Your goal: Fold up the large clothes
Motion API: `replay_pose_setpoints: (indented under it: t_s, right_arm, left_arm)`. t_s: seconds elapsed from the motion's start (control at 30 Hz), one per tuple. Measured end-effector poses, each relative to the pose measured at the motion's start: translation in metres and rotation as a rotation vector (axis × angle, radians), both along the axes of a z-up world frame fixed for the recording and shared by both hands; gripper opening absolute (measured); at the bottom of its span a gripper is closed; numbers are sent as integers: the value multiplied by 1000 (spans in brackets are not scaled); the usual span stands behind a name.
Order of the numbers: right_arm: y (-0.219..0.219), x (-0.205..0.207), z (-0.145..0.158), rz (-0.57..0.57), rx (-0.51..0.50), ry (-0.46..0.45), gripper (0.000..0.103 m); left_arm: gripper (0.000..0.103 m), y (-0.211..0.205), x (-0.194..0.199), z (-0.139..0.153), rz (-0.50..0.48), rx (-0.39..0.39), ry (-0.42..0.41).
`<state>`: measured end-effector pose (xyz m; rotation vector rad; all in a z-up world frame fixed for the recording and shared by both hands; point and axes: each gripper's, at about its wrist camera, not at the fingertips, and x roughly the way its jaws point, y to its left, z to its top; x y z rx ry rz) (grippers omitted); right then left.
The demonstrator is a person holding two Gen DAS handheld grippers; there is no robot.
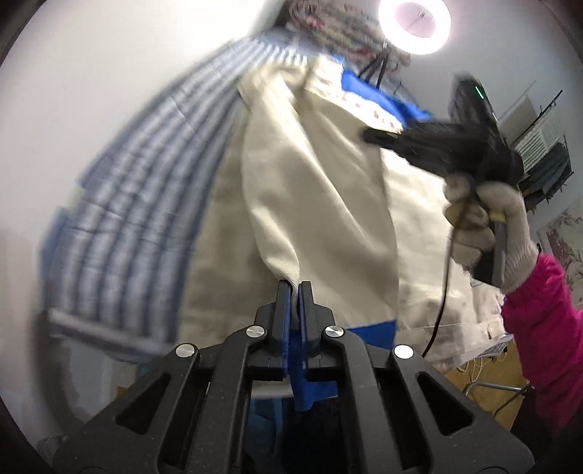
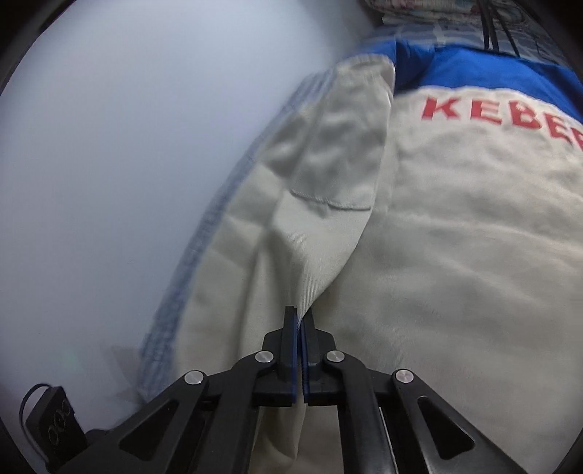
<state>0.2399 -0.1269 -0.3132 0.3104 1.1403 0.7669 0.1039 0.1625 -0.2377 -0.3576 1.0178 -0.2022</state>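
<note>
left hand-held gripper [image 1: 294, 288], seen from its own wrist camera: the two black jaws are pressed together on the ribbed cuff of a cream sleeve, with a strip of blue fabric hanging down between the fingers. the sleeve belongs to a cream and blue jacket [image 1: 328, 189] that runs up and away from the jaws, spread over a blue-and-white striped bed cover [image 1: 145, 204]. above and to the right of the jaws, a gloved hand [image 1: 481, 222] with a pink sleeve [image 1: 546, 335] grips the handle of the right hand-held gripper [image 1: 379, 136], whose tip rests at the jacket's upper part — the view there is blurred. a ring light [image 1: 414, 25] glows at the top.

from the right wrist camera, the right hand-held gripper [image 2: 300, 319] is also pressed together, pinching a fold of cream cloth of the jacket [image 2: 455, 237]. beyond the jaws, up and to the right, red letters [image 2: 484, 115] read "kebe" below a blue yoke. a pale wall [image 2: 127, 164] fills the left.
</note>
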Motion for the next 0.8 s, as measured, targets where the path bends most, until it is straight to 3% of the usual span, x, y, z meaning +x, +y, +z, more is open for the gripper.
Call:
replay_pose_setpoints:
  t_s: [0.07, 0.1, 0.13, 0.2, 0.23, 0.27, 0.3, 0.33, 0.4, 0.47, 0.5, 0.53, 0.57, 0.63, 0.7, 0.73, 0.8]
  right_arm:
    - [-20, -10, 5, -11, 83, 21, 0]
    - [-24, -16, 1, -1, 19, 12, 0]
    - [-23, -19, -4, 16, -75, -2, 9]
    - [-22, -19, -15, 35, -187, -10, 12]
    - [-27, -17, -15, 31, -181, 5, 17]
    - [-31, -14, -15, 22, -162, 16, 25]
    - [-36, -9, -14, -7, -130, 22, 44]
    - [-38, -7, -12, -20, -123, 20, 57]
    - [-34, 5, -15, -25, -124, 35, 60]
    - [-23, 16, -20, -24, -139, 53, 56]
    - [-17, 18, -24, -12, -154, 65, 39]
    - [-11, 18, -29, 12, -170, 86, 9]
    - [-7, 16, -30, 14, -192, 97, 2]
    - [-10, 12, -18, 6, -154, 74, 0]
    - [-18, 7, -4, -19, -109, 36, 0]
    - [-25, 8, -1, -50, -147, 21, 0]
    - [-31, 6, -2, -63, -232, 6, 0]
  left_arm:
    - [2, 13, -9, 1, 31, 20, 8]
    - [2, 19, -11, -5, 39, 22, 30]
    - [2, 20, -10, -11, 38, 27, 48]
    - [2, 21, -12, -21, 30, 44, 80]
    - [2, 21, -13, -24, 22, 35, 85]
    - [2, 20, -13, -24, 14, 25, 84]
    - [2, 17, -15, -22, 7, 27, 76]
    - [2, 14, -14, -20, 2, 26, 69]
    - [2, 9, -13, -16, 1, 17, 65]
    - [2, 7, -13, -13, 2, 6, 57]
    - [2, 10, -12, -11, 7, -5, 55]
    - [2, 12, -11, -7, 16, -33, 54]
    - [2, 15, -11, -2, 24, -70, 50]
    - [2, 20, -17, 9, 38, -72, 26]
    - [2, 16, -22, 11, 30, 39, 20]
    - [2, 16, -22, 7, 18, 42, 39]
    - [16, 21, -19, -5, 14, -17, 94]
